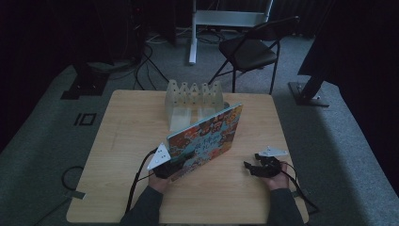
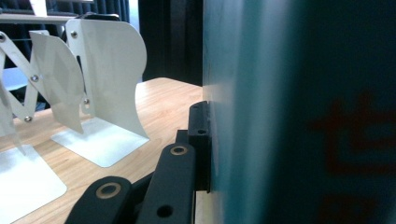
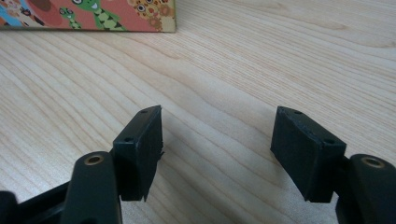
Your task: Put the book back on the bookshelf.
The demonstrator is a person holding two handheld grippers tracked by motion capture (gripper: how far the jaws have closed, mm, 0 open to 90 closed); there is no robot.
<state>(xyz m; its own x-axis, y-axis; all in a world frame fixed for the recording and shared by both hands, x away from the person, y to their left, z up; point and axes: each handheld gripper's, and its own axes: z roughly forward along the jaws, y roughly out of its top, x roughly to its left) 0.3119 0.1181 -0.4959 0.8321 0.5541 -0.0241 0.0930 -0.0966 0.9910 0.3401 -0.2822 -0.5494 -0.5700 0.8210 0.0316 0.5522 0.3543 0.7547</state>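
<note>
A large picture book (image 1: 209, 136) with a colourful cartoon cover stands tilted on the wooden table (image 1: 122, 141), its lower left corner held up. My left gripper (image 1: 170, 168) is shut on that corner; in the left gripper view one black jaw presses flat against the book's teal face (image 2: 299, 112). My right gripper (image 1: 251, 168) rests low over the table at the right, open, with bare wood between its jaws (image 3: 217, 135). The book's lower edge (image 3: 88, 16) lies ahead of it to the left.
A white metal accordion book rack (image 1: 193, 101) stands on the table just behind the book; its curved dividers (image 2: 105, 79) are close to the left gripper. A black folding chair (image 1: 249, 52) and stand legs sit on the carpet beyond the table.
</note>
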